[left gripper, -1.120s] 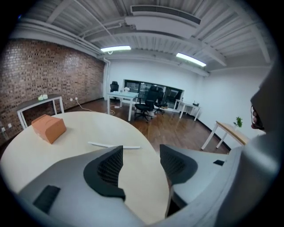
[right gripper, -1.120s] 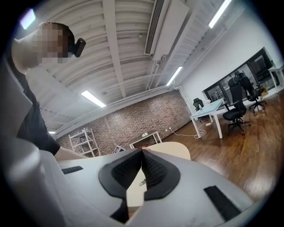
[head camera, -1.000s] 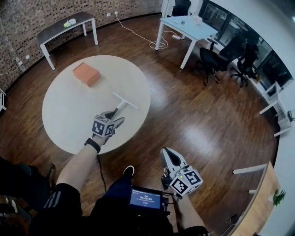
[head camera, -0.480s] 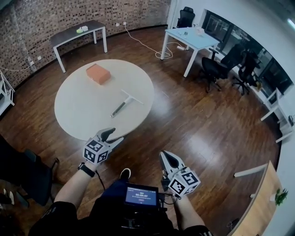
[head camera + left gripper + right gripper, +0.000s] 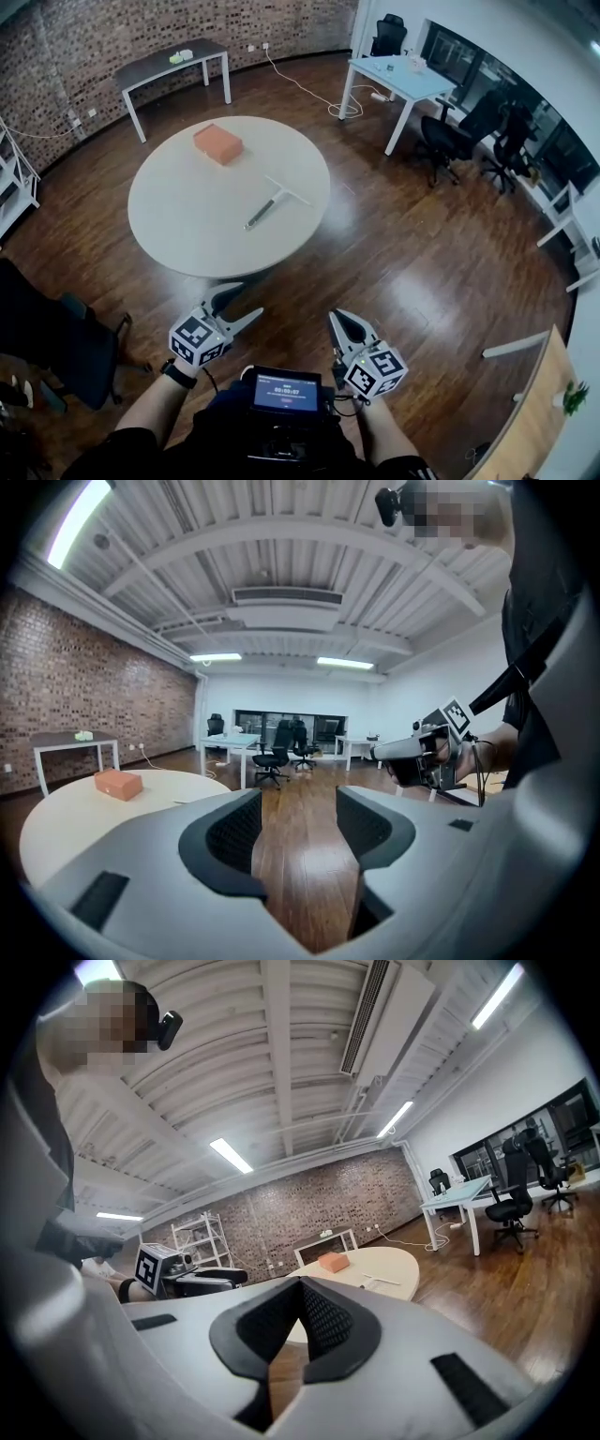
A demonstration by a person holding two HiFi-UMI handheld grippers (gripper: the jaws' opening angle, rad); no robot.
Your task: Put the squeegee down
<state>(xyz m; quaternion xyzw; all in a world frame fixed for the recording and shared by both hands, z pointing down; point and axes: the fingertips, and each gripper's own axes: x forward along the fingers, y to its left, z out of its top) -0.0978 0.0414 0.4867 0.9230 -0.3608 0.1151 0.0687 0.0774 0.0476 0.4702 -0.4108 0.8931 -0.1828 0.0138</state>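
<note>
The squeegee [image 5: 275, 200], with a white blade and a dark handle, lies flat on the round white table [image 5: 187, 225], right of centre; nothing touches it. In the right gripper view the squeegee [image 5: 382, 1282] shows small on the table [image 5: 403, 1262]. My left gripper [image 5: 239, 302] hangs over the wooden floor in front of the table's near edge, well clear of the squeegee. Its jaws are open and empty [image 5: 298, 829]. My right gripper [image 5: 337, 319] is beside it to the right, also over the floor, its pads [image 5: 314, 1321] closed together on nothing.
An orange box [image 5: 217, 143] sits on the table's far side. A dark chair [image 5: 56, 347] stands at near left, a grey table [image 5: 169, 61] and a light blue table [image 5: 398, 70] at the back, office chairs [image 5: 450, 136] at right. A small screen [image 5: 284, 392] hangs at my chest.
My left gripper pulled back from the squeegee's handle, off the table and toward my body, jaws staying open. The squeegee stayed on the table. The whole view backed away from the table.
</note>
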